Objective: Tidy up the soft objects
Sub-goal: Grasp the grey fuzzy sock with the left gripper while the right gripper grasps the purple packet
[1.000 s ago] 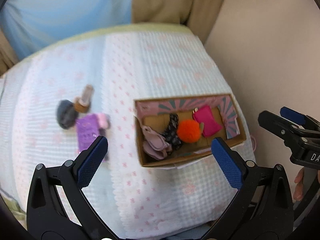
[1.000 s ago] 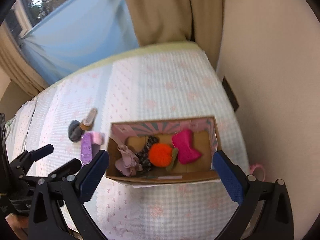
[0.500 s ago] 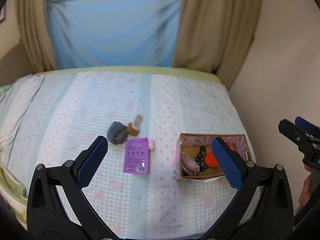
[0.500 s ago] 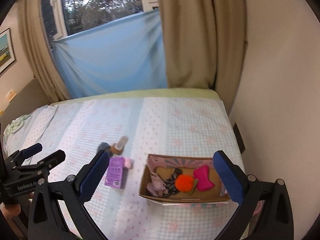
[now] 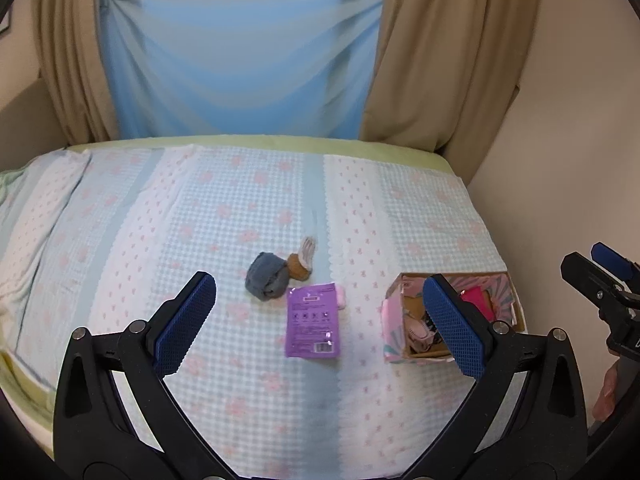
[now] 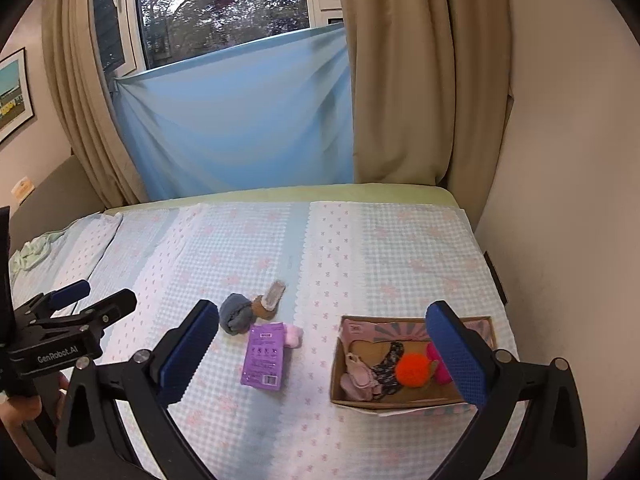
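Observation:
A cardboard box [image 6: 412,402] [image 5: 394,344] sits on the bed at the right. It holds an orange pom-pom [image 6: 414,369], a magenta item [image 6: 435,364], a dark patterned cloth [image 6: 390,360] and a pale pink cloth [image 6: 358,376]. Left of the box lie a purple packet [image 5: 313,326] [image 6: 264,356], a small pink item [image 6: 293,335], a grey rolled sock [image 5: 267,276] [image 6: 236,314] and a brown-and-white soft item [image 5: 303,260] [image 6: 269,300]. My left gripper [image 5: 320,324] and right gripper [image 6: 328,354] are both open, empty, held back above the bed's near edge.
The bed [image 5: 200,208] has a light blue and white checked cover with pink flowers. A blue sheet [image 6: 240,120] and beige curtains [image 6: 404,80] hang behind it. A wall [image 6: 560,200] runs along the right side. A green cloth [image 6: 30,252] lies at far left.
Both grippers have pulled back and tilted up from over the box. The view now takes in the whole bed and window. The objects have not moved.

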`<state>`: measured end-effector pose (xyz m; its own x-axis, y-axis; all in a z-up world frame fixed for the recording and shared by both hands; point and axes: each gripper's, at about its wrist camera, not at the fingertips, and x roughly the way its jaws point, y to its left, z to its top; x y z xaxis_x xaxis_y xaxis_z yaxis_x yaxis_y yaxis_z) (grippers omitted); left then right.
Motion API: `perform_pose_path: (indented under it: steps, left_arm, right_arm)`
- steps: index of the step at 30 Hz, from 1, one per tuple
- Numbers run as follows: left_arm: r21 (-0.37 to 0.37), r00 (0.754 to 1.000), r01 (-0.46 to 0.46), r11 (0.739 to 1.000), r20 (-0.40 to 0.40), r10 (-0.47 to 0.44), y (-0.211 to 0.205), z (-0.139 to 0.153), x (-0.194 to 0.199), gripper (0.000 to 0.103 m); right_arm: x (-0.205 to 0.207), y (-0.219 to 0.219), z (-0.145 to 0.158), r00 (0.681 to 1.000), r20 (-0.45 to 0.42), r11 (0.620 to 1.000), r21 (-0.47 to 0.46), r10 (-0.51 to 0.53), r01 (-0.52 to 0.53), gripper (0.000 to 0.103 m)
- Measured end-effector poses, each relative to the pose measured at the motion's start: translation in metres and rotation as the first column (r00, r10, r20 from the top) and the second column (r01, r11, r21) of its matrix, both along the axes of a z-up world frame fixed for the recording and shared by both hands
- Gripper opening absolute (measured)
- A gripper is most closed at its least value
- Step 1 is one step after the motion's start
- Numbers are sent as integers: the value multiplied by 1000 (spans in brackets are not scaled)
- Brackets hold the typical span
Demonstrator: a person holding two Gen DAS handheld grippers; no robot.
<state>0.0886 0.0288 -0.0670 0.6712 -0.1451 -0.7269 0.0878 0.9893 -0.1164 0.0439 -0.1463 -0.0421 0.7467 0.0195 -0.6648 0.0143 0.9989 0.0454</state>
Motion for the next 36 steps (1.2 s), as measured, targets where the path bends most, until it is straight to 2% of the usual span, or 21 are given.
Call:
perform_pose_path:
  steps: [5,11,16,19,29,32,36]
  left_arm:
    - [-4,998,58,998,-38,-58,35,-26,32,103]
    - [1,988,126,992,-86,-126,63,-82,79,103]
    - [-16,978,177,984,-107,-177,81,-144,118,103]
    - [-9,969,209,978,-133,-208,88,-192,144,103]
    - [-32,942,276,961,-191,-277,81,-335,210,103]
    - [-29,936,293,956,-196,-293,76,-359,221,103]
    - [-44,923,330,943,-197,-332,69,-383,234,103]
  right_arm:
    - [12,35,-23,999,-23,999,-8,-35,35,103]
    - [30,76,-80,994,-48,996,-9,-94,94,103]
    - [52,106,-144,990,-86,993,-32,-113,110,103]
    - [70,122,-188,986,-119,993,-35,-117,113,103]
    - [128,152,-331,966,-205,986,-83,-159,144,103]
    - [142,154,-364,958,-233,984,-93,-169,151,103]
    - [154,152,-392,948,-264,981,-124,-176,148,103]
